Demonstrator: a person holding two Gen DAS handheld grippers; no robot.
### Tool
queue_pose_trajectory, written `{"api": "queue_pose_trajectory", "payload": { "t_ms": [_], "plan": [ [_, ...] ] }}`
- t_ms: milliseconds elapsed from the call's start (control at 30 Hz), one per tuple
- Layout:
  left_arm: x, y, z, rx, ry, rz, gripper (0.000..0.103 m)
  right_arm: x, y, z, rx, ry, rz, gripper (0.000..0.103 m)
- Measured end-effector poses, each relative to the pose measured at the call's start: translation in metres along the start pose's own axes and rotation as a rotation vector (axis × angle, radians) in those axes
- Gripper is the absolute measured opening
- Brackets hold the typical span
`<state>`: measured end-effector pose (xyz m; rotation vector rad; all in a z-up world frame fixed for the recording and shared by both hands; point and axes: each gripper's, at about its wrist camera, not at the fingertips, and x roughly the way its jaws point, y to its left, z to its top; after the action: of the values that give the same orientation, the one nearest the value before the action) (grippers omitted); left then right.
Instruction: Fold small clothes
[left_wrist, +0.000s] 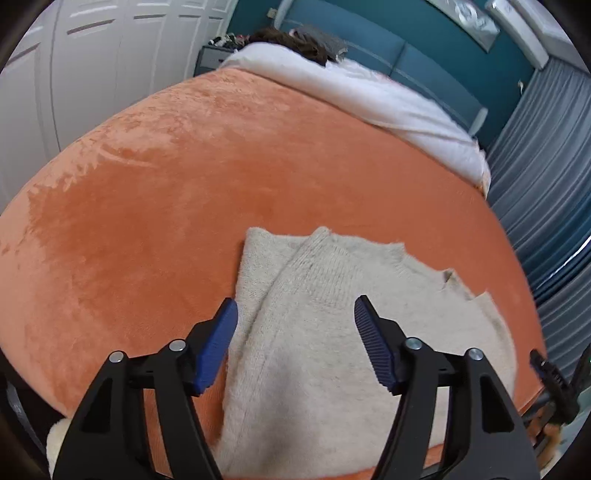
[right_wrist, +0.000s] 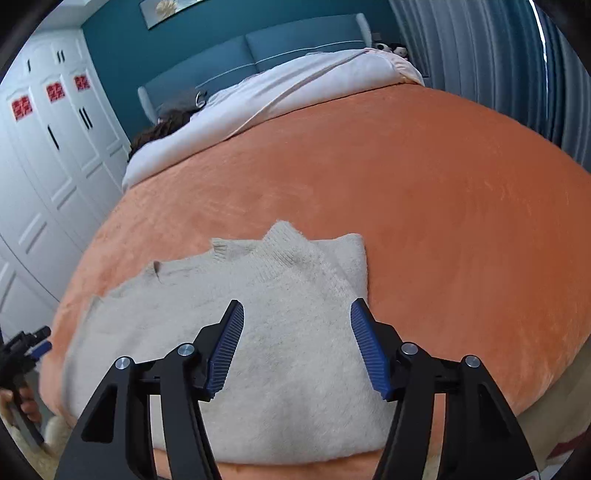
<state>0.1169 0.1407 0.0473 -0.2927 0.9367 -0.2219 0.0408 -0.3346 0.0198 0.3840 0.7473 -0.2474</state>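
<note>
A cream knitted sweater (left_wrist: 314, 332) lies flat on the orange bedspread (left_wrist: 147, 203), near the bed's front edge, with a sleeve folded in over its body. My left gripper (left_wrist: 295, 306) hovers above the sweater's left part, jaws wide apart and nothing between the blue pads. In the right wrist view the same sweater (right_wrist: 240, 332) spreads below my right gripper (right_wrist: 297, 308), which stands open over its right part, pads clear of the knit. Each gripper shows at the other view's edge: the right one (left_wrist: 550, 373) and the left one (right_wrist: 26, 350), held by a hand.
A white duvet (left_wrist: 369, 96) is bunched at the head of the bed against a teal headboard (right_wrist: 258, 48). White wardrobe doors (right_wrist: 44, 166) stand on one side, grey curtains (left_wrist: 546, 166) on the other. Dark clothes (left_wrist: 295, 40) lie by the pillows.
</note>
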Motion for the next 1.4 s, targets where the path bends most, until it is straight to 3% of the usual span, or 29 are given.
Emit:
{"api": "queue_pose_trajectory", "payload": {
  "t_ms": [100, 233, 267, 300, 333, 367, 533, 600, 633, 733, 767, 867, 933, 1033, 1133, 1200, 1233, 1333, 1400],
  "plan": [
    [0.04, -0.006, 0.005, -0.006, 0.078, -0.021, 0.066, 0.034, 0.008, 0.018, -0.032, 0.026, -0.008, 0.074],
    [0.075, -0.02, 0.01, 0.028, 0.137, -0.027, 0.062, 0.083, 0.0, 0.03, -0.021, 0.103, -0.07, 0.072],
    [0.082, -0.024, 0.013, 0.05, 0.148, -0.016, 0.035, 0.095, -0.003, 0.029, -0.006, 0.137, -0.064, 0.067],
    [0.087, -0.026, 0.015, 0.067, 0.168, -0.014, 0.017, 0.103, -0.003, 0.028, 0.003, 0.165, -0.055, 0.037],
    [0.09, -0.025, 0.018, 0.062, 0.183, -0.014, 0.008, 0.109, -0.005, 0.028, 0.004, 0.196, -0.055, 0.008],
    [0.085, -0.022, 0.023, 0.037, 0.164, -0.03, 0.007, 0.109, -0.005, 0.029, 0.01, 0.208, -0.05, 0.008],
    [0.023, -0.023, 0.063, 0.013, -0.018, -0.098, 0.006, 0.029, -0.013, 0.059, 0.146, -0.018, 0.168, 0.007],
    [0.023, -0.019, 0.072, 0.012, -0.036, -0.062, 0.006, 0.012, -0.02, 0.062, 0.137, -0.087, 0.155, 0.007],
    [0.036, -0.015, 0.073, 0.013, -0.009, -0.032, 0.006, 0.023, -0.026, 0.06, 0.122, -0.062, 0.109, 0.007],
    [0.09, 0.002, 0.06, -0.041, 0.129, 0.023, 0.006, 0.104, -0.057, 0.035, 0.157, 0.205, -0.013, 0.006],
    [0.104, 0.006, 0.054, -0.051, 0.164, 0.054, 0.006, 0.112, -0.063, 0.031, 0.186, 0.23, -0.021, 0.006],
    [0.096, 0.004, 0.049, -0.053, 0.123, 0.046, 0.007, 0.082, -0.068, 0.042, 0.262, 0.119, 0.059, 0.006],
    [0.096, 0.001, 0.048, -0.039, 0.117, 0.061, 0.007, 0.078, -0.069, 0.044, 0.232, 0.082, 0.035, 0.006],
    [0.118, -0.001, 0.045, -0.02, 0.179, 0.098, 0.008, 0.122, -0.068, 0.025, 0.149, 0.258, -0.043, 0.007],
    [0.101, -0.009, 0.045, 0.003, 0.145, 0.093, 0.014, 0.086, -0.049, 0.035, 0.086, 0.167, -0.074, 0.016],
    [0.067, -0.015, 0.042, 0.008, 0.087, 0.081, 0.016, 0.046, -0.033, 0.037, 0.049, 0.075, -0.082, 0.017],
    [0.048, -0.021, 0.039, 0.019, 0.042, 0.076, 0.022, 0.025, -0.017, 0.033, 0.007, 0.043, -0.086, 0.017],
    [-0.002, -0.052, 0.013, 0.036, -0.038, 0.007, 0.039, -0.008, 0.031, 0.005, -0.065, 0.061, 0.079, 0.017],
    [-0.004, -0.072, -0.013, 0.02, 0.011, -0.06, 0.039, -0.004, 0.082, -0.029, -0.115, 0.147, 0.22, 0.017]
  ]
}}
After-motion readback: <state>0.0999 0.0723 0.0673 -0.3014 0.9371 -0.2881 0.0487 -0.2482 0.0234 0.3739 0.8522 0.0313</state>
